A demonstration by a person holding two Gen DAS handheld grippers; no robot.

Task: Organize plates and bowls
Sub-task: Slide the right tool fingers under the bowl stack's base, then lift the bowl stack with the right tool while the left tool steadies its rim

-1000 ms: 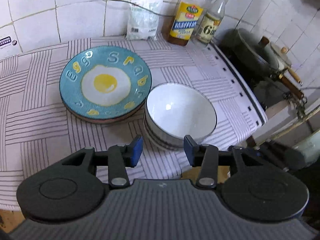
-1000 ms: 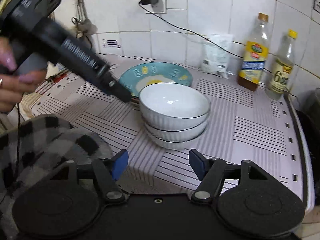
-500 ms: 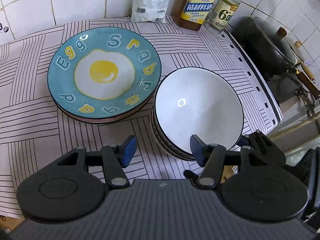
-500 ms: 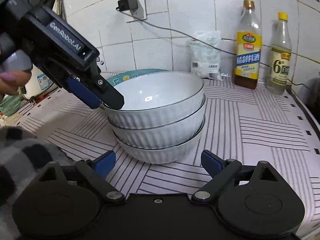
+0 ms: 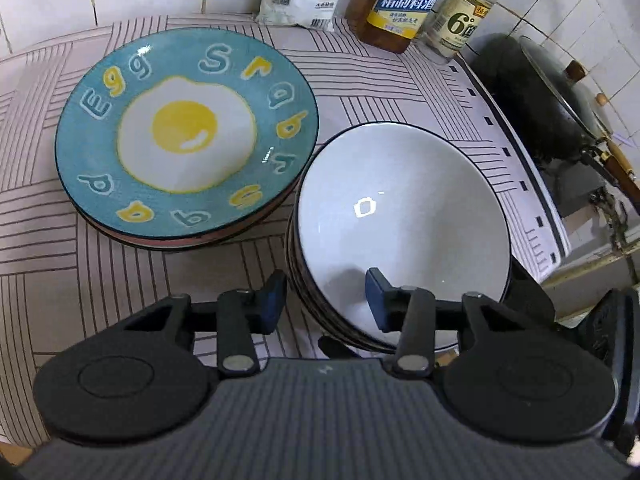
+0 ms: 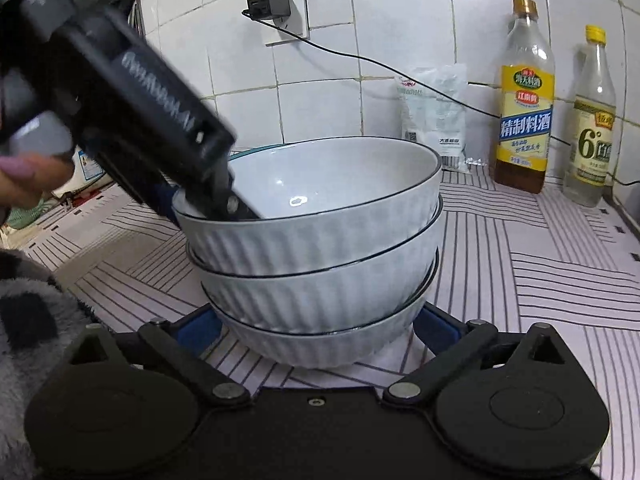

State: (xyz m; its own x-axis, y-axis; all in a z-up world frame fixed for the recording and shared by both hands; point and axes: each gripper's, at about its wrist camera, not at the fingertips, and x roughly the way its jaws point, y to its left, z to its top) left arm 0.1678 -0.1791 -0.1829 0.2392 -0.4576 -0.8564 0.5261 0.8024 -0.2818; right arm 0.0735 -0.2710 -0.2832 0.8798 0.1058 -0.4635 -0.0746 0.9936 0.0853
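Three white ribbed bowls (image 6: 316, 240) are sitting stacked on the striped worktop (image 5: 60, 280), right beside a pile of plates with a blue egg plate (image 5: 186, 136) on top. The left tool (image 5: 326, 294) is reaching over the top bowl's (image 5: 400, 216) near rim, one finger inside and one outside, jaws apart. The right tool (image 6: 316, 330) is sitting low with its open fingers on both sides of the bottom bowl. Two bottles (image 6: 524, 100) are standing by the tiled wall.
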